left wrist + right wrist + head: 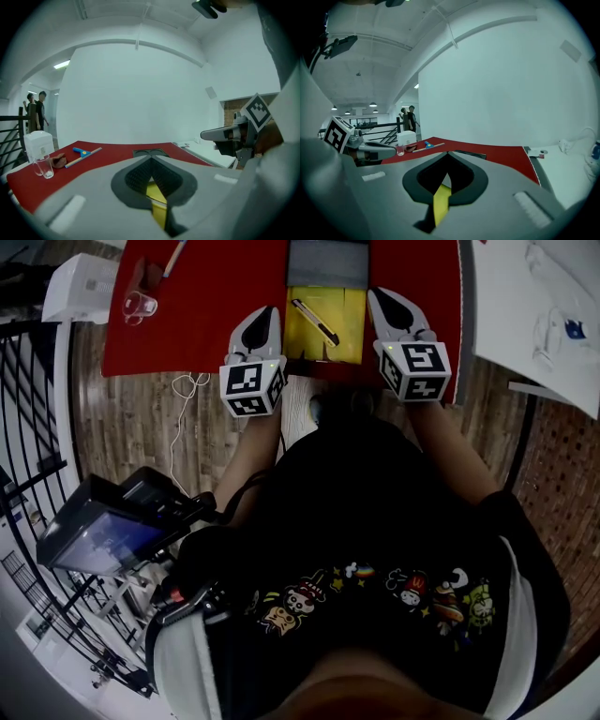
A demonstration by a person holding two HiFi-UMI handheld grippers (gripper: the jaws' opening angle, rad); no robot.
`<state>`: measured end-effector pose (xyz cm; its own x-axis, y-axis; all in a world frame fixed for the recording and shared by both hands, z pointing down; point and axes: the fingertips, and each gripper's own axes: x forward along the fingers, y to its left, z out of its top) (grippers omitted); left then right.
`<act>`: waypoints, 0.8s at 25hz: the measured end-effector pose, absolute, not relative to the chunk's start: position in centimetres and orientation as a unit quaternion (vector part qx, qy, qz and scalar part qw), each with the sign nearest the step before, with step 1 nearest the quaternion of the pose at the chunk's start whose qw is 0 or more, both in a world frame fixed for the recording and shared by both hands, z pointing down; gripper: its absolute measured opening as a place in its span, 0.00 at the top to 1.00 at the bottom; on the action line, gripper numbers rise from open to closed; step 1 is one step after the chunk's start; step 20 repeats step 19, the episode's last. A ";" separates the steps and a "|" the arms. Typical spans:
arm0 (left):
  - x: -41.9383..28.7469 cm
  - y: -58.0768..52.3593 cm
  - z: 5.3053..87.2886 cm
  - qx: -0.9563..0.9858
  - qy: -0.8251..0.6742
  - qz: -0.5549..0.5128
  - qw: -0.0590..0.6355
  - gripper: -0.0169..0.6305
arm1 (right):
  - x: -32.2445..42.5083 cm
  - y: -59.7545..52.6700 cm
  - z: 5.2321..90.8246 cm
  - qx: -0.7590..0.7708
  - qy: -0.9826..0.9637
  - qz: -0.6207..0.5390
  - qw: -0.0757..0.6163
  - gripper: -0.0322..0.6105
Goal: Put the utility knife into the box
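Observation:
A yellow open box [324, 324] rests on the red table [206, 306] at its near edge, with a grey panel [327, 263] just behind it. The utility knife [314, 322], black and yellow, lies slanted inside the box. My left gripper [268, 313] hovers just left of the box and my right gripper [381, 296] just right of it. Both are shut and hold nothing. In the left gripper view the shut left gripper [151, 161] shows a strip of yellow box below its tips. The right gripper view shows the same under the right gripper [447, 155].
A clear glass [139, 306], a brown object [59, 161] and a blue-handled stick [84, 153] lie at the table's far left. A white unit [82, 282] stands beyond the table, a white table [534, 306] is at right, and a black railing [23, 381] at left. People [36, 110] stand far off.

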<state>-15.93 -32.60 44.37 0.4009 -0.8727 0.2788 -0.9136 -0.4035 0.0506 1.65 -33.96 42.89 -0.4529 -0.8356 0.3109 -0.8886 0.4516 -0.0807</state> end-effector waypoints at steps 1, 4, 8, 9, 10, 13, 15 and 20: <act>-16.1 -32.7 44.1 0.830 -0.542 0.100 0.091 0.97 | 1.5 -34.0 42.7 0.510 -0.846 0.110 0.113 0.92; -16.3 -32.7 43.3 0.827 -0.549 0.087 0.082 0.97 | 1.3 -34.2 42.0 0.510 -0.848 0.096 0.110 0.92; -16.7 -32.6 42.8 0.828 -0.552 0.065 0.075 0.97 | 1.1 -34.4 41.5 0.512 -0.849 0.074 0.107 0.92; -16.7 -32.6 42.7 0.828 -0.553 0.060 0.073 0.97 | 1.1 -34.4 41.4 0.512 -0.850 0.070 0.107 0.92; -16.7 -32.6 42.5 0.829 -0.552 0.056 0.072 0.97 | 1.0 -34.5 41.3 0.512 -0.850 0.066 0.105 0.92; -16.5 -32.7 42.0 0.831 -0.550 0.049 0.068 0.97 | 1.0 -34.7 40.9 0.514 -0.850 0.062 0.099 0.92; -16.4 -32.7 41.7 0.832 -0.549 0.048 0.065 0.97 | 1.0 -34.9 40.8 0.516 -0.849 0.061 0.097 0.92; -16.3 -32.8 41.3 0.832 -0.549 0.045 0.063 0.97 | 1.3 -35.0 40.6 0.520 -0.846 0.055 0.102 0.92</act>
